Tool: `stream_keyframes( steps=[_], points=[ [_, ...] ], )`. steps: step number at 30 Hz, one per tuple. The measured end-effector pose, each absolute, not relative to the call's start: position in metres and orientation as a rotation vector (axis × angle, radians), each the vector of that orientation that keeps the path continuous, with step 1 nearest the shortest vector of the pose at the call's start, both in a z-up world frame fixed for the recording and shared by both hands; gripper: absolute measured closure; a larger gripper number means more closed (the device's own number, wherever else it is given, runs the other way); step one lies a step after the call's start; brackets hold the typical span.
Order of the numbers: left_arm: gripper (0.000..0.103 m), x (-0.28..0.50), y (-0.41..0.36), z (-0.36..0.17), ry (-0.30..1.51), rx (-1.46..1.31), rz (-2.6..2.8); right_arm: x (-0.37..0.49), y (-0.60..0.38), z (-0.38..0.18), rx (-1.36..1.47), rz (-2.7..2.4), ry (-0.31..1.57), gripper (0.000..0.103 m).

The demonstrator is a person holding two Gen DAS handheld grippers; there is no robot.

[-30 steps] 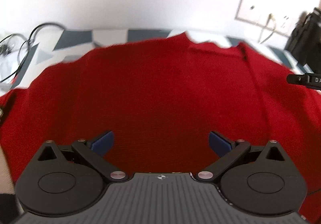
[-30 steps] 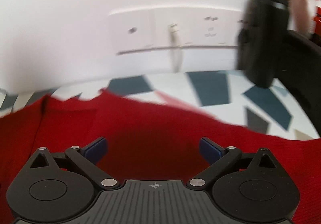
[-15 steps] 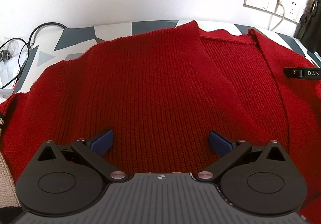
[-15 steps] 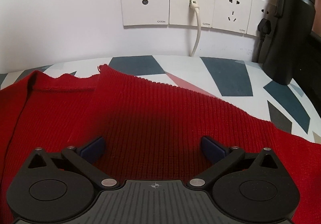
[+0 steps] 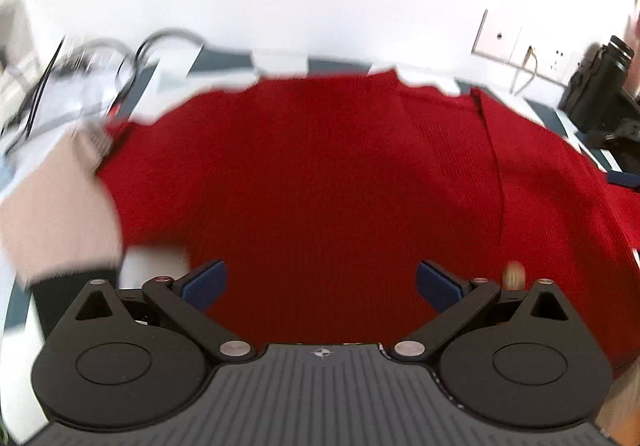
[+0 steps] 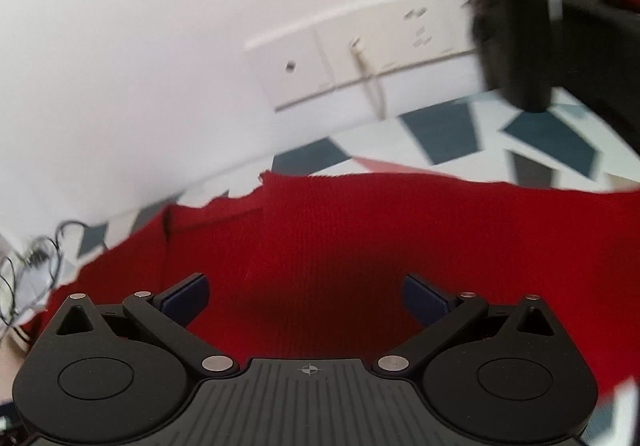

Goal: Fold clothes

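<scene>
Had red sweater [image 5: 340, 174] spread flat on patterned table [image 6: 440, 130]. Left gripper [image 5: 320, 282] and right gripper [image 6: 304, 296] both hovered agape, empty (frames blurred, seemingly mid-motion). Best pinch matching edges, fold evenly.

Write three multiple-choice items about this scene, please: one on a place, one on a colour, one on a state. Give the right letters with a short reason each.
1. Where is the black bottle?
A. on the sweater
B. at the far right, near the wall sockets
C. inside the left claw

2. What colour is the knitted sweater?
A. red
B. green
C. white

3. How do the fingers of the right claw stand?
A. shut on the sweater
B. shut on a cable
C. apart, holding nothing

Answers:
1 B: it stands on the patterned table beside the sockets.
2 A: the knit is red in both views.
3 C: the blue pads stand wide apart, with only sweater showing between them.
</scene>
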State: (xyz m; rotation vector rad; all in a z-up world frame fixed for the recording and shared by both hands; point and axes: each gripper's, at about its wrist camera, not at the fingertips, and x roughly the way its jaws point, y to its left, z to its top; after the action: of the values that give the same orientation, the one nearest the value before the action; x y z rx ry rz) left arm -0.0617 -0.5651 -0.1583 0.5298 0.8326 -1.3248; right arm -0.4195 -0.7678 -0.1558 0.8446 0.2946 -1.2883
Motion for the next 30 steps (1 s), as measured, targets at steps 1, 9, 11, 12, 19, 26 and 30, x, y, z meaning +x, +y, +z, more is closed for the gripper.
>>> stream_keyframes(
  steps=[1,9,11,12,19,26,30],
  points=[
    [0.0,-0.057,-0.553,-0.161,0.855,0.531,-1.325,-0.423,-0.752,-0.153,0.837,-1.306,0.289,0.001],
    [0.0,-0.025,-0.466,-0.173,0.891,0.519,-1.485,-0.436,-0.607,-0.167,0.944,-1.526,0.257,0.001],
    [0.0,-0.022,-0.448,-0.177,0.903,0.522,-1.535,-0.432,-0.576,-0.173,0.977,-1.554,0.254,0.001],
    [0.0,-0.022,-0.442,-0.179,0.918,0.526,-1.558,-0.429,-0.563,-0.173,0.972,-1.568,0.264,0.001],
    [0.0,-0.035,-0.409,-0.186,0.954,0.564,-1.7,-0.426,-0.504,-0.172,0.982,-1.655,0.271,0.001],
    [0.0,-0.052,-0.415,-0.187,0.935,0.565,-1.675,-0.43,-0.473,-0.167,0.96,-1.699,0.255,0.001],
    [0.0,-0.054,-0.429,-0.192,0.974,0.58,-1.597,-0.43,-0.463,-0.157,0.953,-1.726,0.216,0.001]
  ],
)
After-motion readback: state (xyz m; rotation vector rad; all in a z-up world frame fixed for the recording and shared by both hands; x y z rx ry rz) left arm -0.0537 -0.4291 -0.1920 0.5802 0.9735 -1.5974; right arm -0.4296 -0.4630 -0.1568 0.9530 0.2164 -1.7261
